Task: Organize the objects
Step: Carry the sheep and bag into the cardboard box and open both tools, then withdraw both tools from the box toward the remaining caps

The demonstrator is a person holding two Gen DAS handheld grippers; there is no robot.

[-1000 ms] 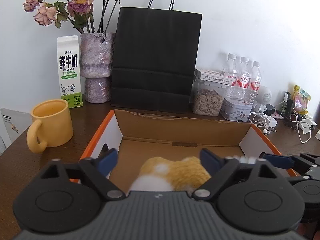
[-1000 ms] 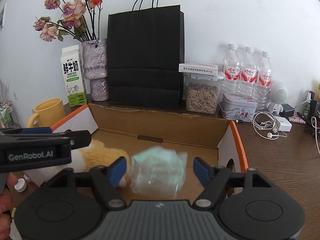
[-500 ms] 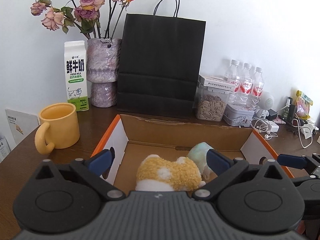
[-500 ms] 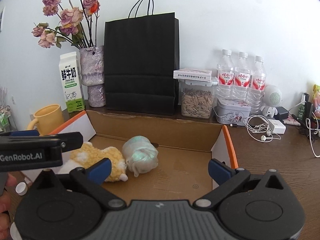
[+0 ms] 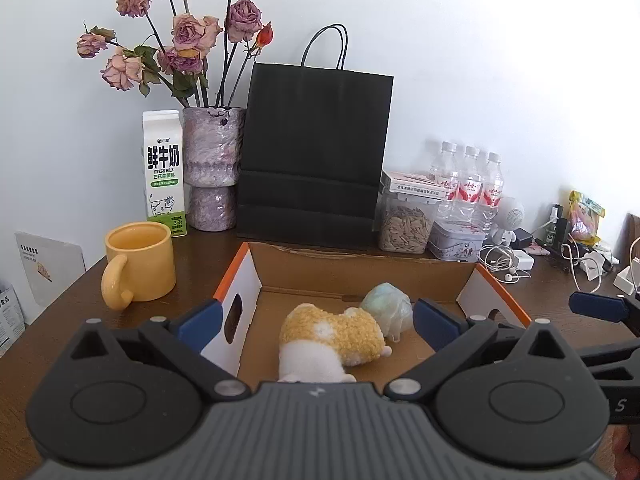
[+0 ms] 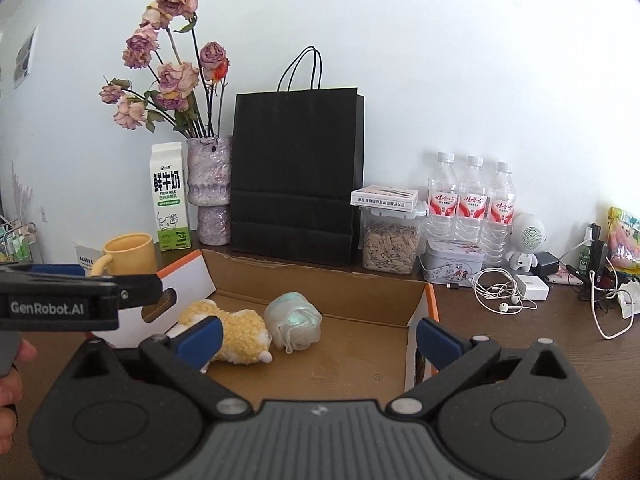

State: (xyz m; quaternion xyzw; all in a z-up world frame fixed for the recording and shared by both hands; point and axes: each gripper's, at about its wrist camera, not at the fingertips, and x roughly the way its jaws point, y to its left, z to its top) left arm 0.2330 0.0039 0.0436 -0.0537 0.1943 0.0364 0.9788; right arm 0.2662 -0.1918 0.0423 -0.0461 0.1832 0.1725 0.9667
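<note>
The surface is dark wood, and along its back edge by the wall stand a black paper bag, a vase of dried roses and a milk carton. I judge these are kept at the back so the middle is free for sorting.

In the middle sits the open cardboard box, the place where I collect things. Inside it, near its left wall, lie 2 soft objects: the yellow plush toy on its side, and the pale green wrapped bundle touching it on the right. The right part of the box floor is bare, I think to leave room for more.

A yellow mug stands outside the box, near the left edge of the surface.

My left tool has its jaws wide apart and holds nothing. My right tool is the same, spread and above the near side of the box.
</note>
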